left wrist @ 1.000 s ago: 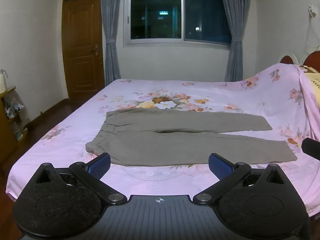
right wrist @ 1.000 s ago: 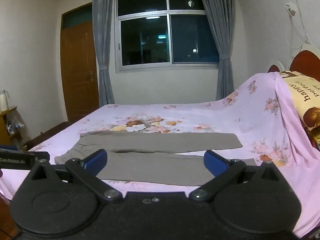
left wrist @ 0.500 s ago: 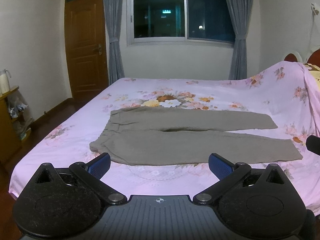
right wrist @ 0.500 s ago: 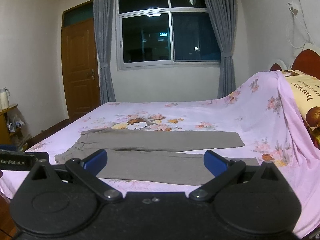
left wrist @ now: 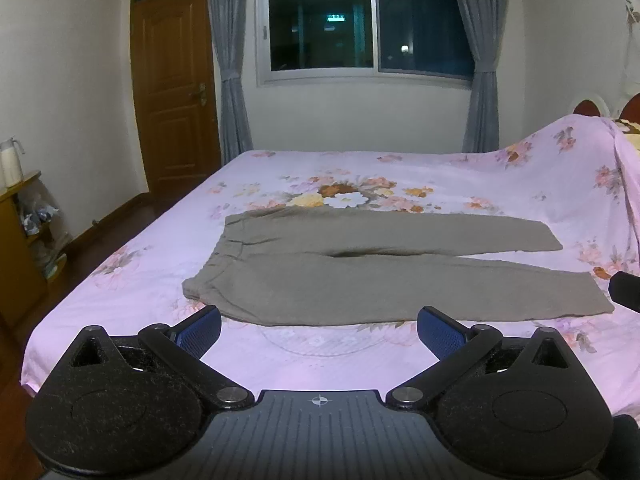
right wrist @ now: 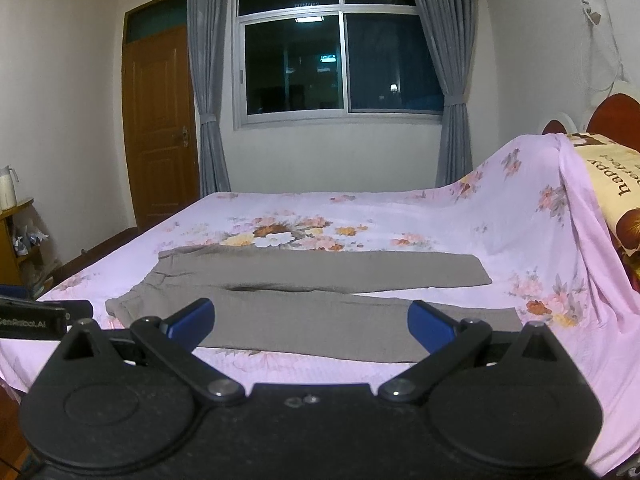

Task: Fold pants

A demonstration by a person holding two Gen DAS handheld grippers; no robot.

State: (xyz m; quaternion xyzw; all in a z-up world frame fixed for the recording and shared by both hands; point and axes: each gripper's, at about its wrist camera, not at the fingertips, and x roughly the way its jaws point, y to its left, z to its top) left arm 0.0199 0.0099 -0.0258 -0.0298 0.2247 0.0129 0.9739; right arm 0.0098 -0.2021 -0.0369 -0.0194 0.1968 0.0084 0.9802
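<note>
Grey-brown pants (left wrist: 380, 272) lie flat on the pink floral bedsheet (left wrist: 280, 176), waistband to the left, both legs stretched right with a narrow gap between them. In the right wrist view the same pants (right wrist: 312, 304) lie just beyond the fingers. My left gripper (left wrist: 319, 330) hangs open above the near edge of the bed, short of the near leg, with nothing between its blue pads. My right gripper (right wrist: 310, 320) is open too, over the near leg's front hem, holding nothing. The left gripper's body (right wrist: 36, 316) shows at the left edge of the right wrist view.
A wooden door (left wrist: 172, 84) and grey curtains (left wrist: 228, 64) flank a dark window (left wrist: 368, 24) at the back. A wooden side table (left wrist: 16, 216) with a white jug stands at the left. The sheet rises over a headboard and pillow (right wrist: 608, 184) at the right.
Both views have drifted slightly: the pants sit a little further right and lower in the left wrist view. Both grippers stay open and the pants lie unchanged.
</note>
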